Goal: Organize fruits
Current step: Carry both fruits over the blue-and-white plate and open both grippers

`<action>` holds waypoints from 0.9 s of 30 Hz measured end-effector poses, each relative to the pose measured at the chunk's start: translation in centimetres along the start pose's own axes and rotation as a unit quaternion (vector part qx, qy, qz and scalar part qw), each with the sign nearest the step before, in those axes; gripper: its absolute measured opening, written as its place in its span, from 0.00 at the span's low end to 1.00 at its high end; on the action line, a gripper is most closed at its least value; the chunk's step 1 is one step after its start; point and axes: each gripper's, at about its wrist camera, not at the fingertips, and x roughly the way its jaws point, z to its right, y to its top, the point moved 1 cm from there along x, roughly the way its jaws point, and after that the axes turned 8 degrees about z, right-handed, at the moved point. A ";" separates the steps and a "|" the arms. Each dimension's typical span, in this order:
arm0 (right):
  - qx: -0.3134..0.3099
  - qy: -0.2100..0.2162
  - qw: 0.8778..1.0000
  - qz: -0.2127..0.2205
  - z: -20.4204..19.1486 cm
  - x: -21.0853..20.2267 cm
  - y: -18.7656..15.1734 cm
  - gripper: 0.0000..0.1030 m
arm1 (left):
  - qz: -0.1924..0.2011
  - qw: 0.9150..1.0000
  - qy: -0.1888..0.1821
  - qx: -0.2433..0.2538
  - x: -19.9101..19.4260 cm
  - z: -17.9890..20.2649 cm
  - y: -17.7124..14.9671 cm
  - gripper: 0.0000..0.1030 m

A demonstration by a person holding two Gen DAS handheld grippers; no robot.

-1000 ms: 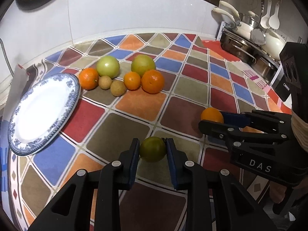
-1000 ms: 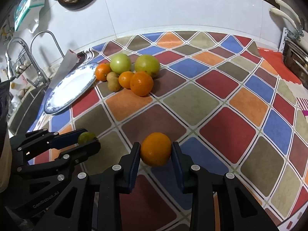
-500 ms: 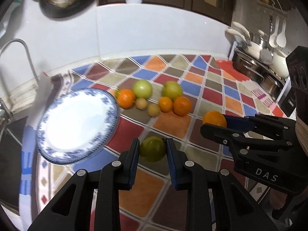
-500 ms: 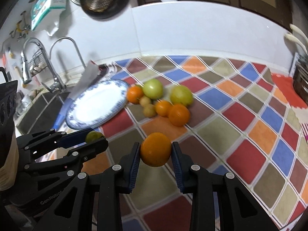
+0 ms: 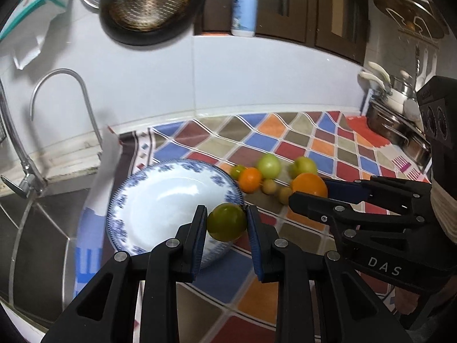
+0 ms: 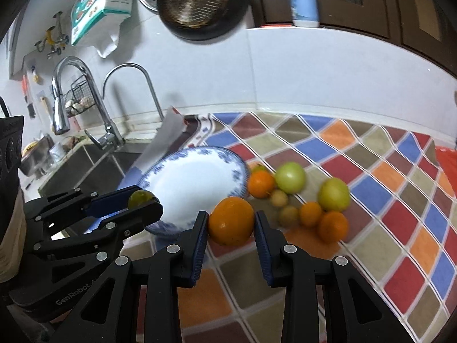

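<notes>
My left gripper (image 5: 227,223) is shut on a green fruit (image 5: 227,221) and holds it in the air over the near right rim of the blue-and-white plate (image 5: 160,200). My right gripper (image 6: 230,223) is shut on an orange (image 6: 231,220) and holds it just right of the plate (image 6: 188,183). The right gripper shows in the left wrist view (image 5: 308,191) with its orange (image 5: 310,184). The left gripper shows in the right wrist view (image 6: 142,200) with the green fruit (image 6: 140,197). Several oranges, green fruits and small brown fruits (image 6: 297,194) lie in a group right of the plate.
A sink (image 6: 85,165) with a tap (image 6: 60,94) lies left of the plate. The chequered cloth (image 6: 371,200) covers the counter. Pots (image 5: 397,125) stand at the far right. A white backsplash wall (image 5: 257,80) rises behind; a soap bottle (image 5: 244,5) stands above it.
Both grippers have risen and moved left toward the plate with their fruits. The plate now lies right under the left gripper's green fruit.
</notes>
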 end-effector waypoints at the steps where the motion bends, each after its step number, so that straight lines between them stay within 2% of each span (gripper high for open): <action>1: -0.002 0.003 1.000 0.002 -0.5 0.3 0.3 0.32 | 0.002 1.000 0.002 0.000 0.0 -0.5 0.2 0.27; 13: -0.020 0.018 1.000 -0.003 -3.8 5.3 2.8 0.32 | 0.009 1.000 0.024 -0.004 2.1 -5.9 1.3 0.27; 27: -0.033 0.017 0.999 -0.028 -4.2 12.4 5.0 0.32 | -0.021 0.999 0.026 -0.009 8.1 -9.8 1.5 0.27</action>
